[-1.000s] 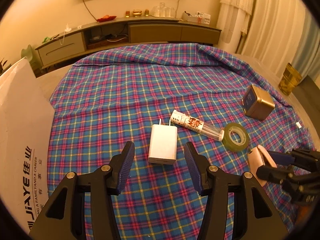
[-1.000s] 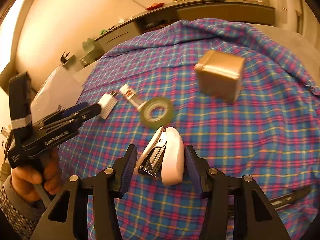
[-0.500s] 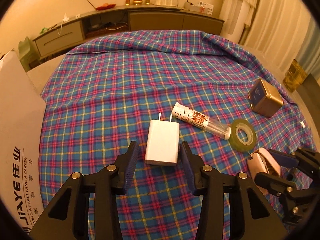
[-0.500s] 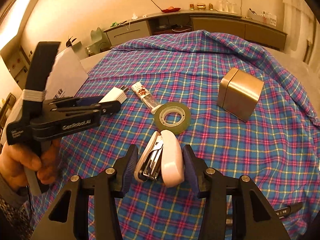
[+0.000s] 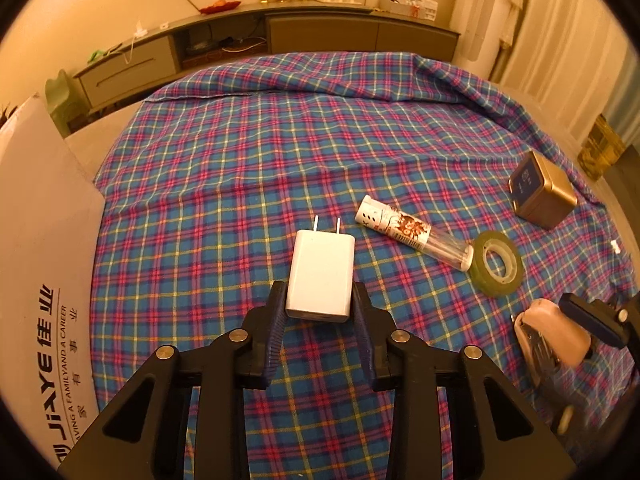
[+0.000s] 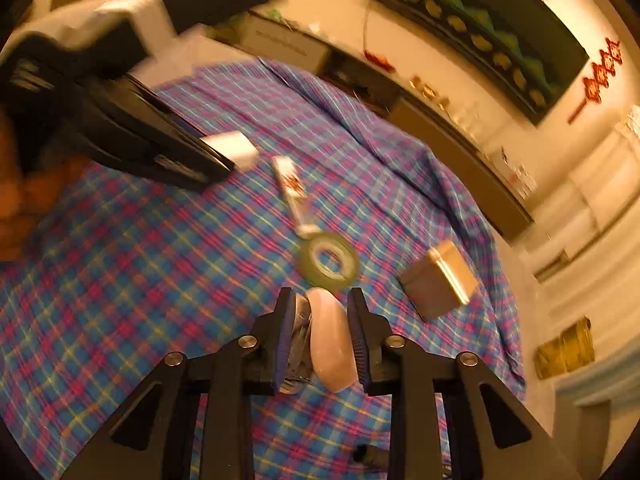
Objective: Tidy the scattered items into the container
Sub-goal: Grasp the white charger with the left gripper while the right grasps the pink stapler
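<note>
My left gripper [image 5: 320, 312] is shut on a white plug charger [image 5: 322, 274], holding its rear end over the plaid cloth. My right gripper [image 6: 322, 322] is shut on a pink and white stapler [image 6: 330, 338]; it also shows in the left wrist view [image 5: 554, 338]. A clear tube with a printed label [image 5: 412, 232] and a green tape roll [image 5: 498, 268] lie on the cloth between the two grippers. A gold tin box [image 5: 542, 190] sits at the far right. A white cardboard box [image 5: 36, 248] stands at the left edge.
The plaid cloth [image 5: 280, 152] covers the round table. A low cabinet [image 5: 280, 40] runs along the far wall. The right wrist view is tilted and blurred; the left gripper's body [image 6: 120, 132] fills its upper left. A dark pen-like item [image 6: 370, 454] lies by the right gripper's base.
Both grippers have closed from open: the left onto the charger, the right onto the stapler. The right gripper's view has rolled and swung, blurring the scene.
</note>
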`<state>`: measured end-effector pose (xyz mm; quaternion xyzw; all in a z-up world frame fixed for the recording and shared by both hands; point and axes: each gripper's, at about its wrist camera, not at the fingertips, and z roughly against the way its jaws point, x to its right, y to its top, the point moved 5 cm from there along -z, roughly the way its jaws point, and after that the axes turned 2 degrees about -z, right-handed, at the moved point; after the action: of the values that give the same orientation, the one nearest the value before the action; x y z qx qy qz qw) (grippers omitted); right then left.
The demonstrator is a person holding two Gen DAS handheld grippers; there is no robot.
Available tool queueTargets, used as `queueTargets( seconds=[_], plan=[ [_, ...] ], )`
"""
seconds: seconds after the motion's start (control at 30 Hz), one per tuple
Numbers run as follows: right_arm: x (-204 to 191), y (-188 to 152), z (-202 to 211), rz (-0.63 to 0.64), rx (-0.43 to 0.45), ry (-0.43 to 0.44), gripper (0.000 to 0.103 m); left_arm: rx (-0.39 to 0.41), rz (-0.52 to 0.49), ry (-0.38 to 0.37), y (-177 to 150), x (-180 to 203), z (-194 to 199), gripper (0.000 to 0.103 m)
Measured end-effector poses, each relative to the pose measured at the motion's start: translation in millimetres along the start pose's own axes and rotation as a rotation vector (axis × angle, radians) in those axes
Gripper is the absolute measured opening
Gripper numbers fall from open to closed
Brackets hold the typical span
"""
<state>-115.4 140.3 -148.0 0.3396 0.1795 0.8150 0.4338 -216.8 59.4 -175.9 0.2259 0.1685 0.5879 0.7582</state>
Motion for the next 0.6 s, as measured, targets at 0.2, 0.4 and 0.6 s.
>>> queueTargets(
  seconds=[0.2,0.4,0.6],
  plan=[
    [55,-12,1,-0.439,-0.019,0.295,0.062,0.036,-0.028,0.015,3,2,7,0.041],
    [61,-33,-2,-0.512,-0.068,0.362,0.064,0.037,-0.003,0.005,4,-3,4,0.047],
    [38,-21,-10,-0.465,-0.07,0.355,0.036,0.028,0.03,-0.042,1,-8,2,0.035]
  ],
)
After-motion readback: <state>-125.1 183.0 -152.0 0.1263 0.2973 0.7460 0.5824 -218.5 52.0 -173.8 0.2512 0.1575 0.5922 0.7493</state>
